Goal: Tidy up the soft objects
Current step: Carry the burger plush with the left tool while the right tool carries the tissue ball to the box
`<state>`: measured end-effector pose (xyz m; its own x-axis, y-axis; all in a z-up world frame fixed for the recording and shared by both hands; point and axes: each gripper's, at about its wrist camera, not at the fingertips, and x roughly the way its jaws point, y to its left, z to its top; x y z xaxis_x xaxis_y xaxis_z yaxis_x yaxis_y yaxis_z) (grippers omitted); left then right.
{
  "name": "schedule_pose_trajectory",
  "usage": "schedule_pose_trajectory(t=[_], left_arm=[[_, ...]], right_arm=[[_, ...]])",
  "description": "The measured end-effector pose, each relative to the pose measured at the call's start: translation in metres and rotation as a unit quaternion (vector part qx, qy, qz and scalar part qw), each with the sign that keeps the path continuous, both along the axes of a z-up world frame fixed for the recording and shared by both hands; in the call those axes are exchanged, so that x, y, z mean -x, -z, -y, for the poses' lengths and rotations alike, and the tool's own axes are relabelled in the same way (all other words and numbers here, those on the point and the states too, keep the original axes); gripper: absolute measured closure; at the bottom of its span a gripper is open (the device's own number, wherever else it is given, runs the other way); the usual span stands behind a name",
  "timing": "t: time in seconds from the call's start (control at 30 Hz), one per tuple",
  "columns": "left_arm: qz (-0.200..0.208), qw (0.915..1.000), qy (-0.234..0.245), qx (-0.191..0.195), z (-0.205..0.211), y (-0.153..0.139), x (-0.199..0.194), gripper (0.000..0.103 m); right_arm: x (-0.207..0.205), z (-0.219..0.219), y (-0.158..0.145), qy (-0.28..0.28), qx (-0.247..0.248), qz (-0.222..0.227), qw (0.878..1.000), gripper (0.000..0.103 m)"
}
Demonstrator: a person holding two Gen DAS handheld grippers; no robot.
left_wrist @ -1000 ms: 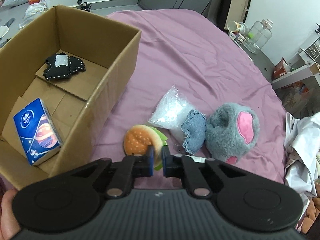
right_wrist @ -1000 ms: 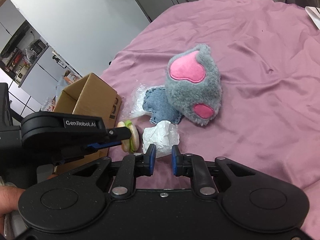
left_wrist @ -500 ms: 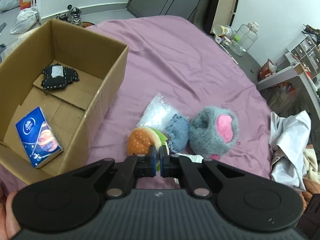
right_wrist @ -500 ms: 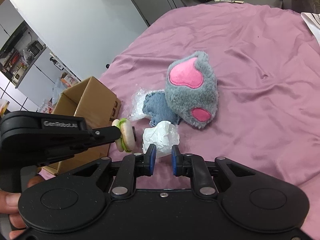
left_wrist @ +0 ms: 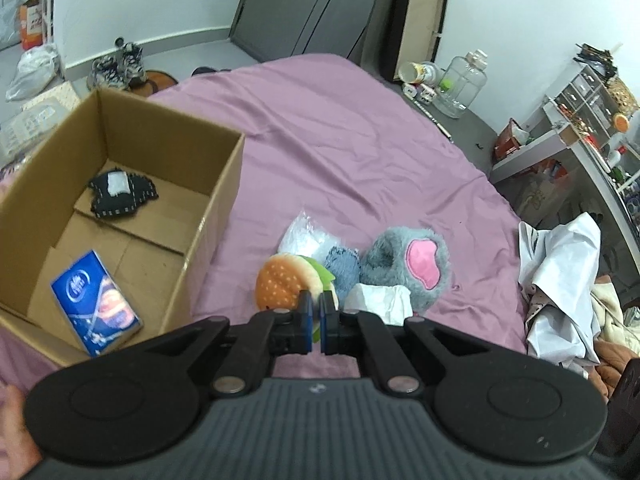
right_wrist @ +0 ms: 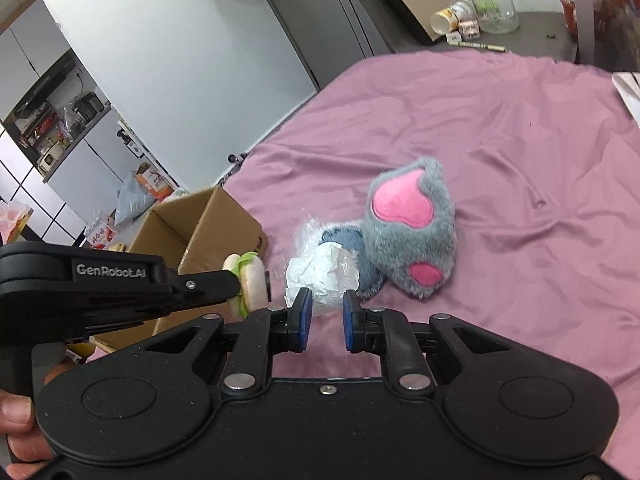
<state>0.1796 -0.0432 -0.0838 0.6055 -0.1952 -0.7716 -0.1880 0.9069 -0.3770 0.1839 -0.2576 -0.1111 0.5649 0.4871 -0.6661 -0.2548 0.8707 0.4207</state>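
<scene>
My left gripper point(left_wrist: 314, 326) is shut on the edge of a plush hamburger point(left_wrist: 289, 287) and holds it lifted above the purple bed, right of an open cardboard box point(left_wrist: 216, 216). From the right wrist view the burger point(right_wrist: 249, 280) hangs in the left gripper's fingers point(right_wrist: 208, 287). My right gripper point(right_wrist: 325, 322) is open and empty, just short of a crumpled white bag point(right_wrist: 324, 276). Beside it lie a blue denim pouch point(right_wrist: 362, 260), a clear plastic bag point(left_wrist: 298, 236) and a grey plush paw point(right_wrist: 412, 236). The box holds a blue tissue pack point(left_wrist: 96, 308) and a black pouch point(left_wrist: 120, 194).
The purple bedsheet point(left_wrist: 360, 152) stretches away behind the toys. White and beige clothes point(left_wrist: 568, 272) pile at the bed's right edge. A glass jar point(left_wrist: 464, 80) and cups stand on the dark surface beyond. Shoes and bags lie on the floor at far left.
My left gripper has closed on the plush hamburger and raised it off the bed, pulling back so more of the room shows. The right gripper has stayed open and almost still.
</scene>
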Motion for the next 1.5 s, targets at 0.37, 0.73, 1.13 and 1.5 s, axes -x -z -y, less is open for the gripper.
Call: schedule_pose_trajectory(t=[0.37, 0.73, 1.13, 1.5], left_arm=[[0.034, 0.9989, 0.031, -0.013, -0.023, -0.026, 0.010, 0.101], [0.059, 0.9963, 0.047, -0.040, -0.057, -0.048, 0.021, 0.101], [0.064, 0.9937, 0.041, -0.082, -0.104, -0.041, 0.027, 0.103], [0.049, 0.9956, 0.021, -0.077, -0.133, -0.025, 0.020, 0.100]], right_arm=[[0.010, -0.011, -0.027, 0.013, -0.023, 0.043, 0.999, 0.087], [0.021, -0.029, -0.046, 0.026, -0.041, 0.074, 0.996, 0.087], [0.025, -0.065, -0.046, 0.026, -0.041, 0.069, 0.996, 0.087], [0.018, -0.100, -0.042, 0.005, -0.051, 0.065, 0.997, 0.087]])
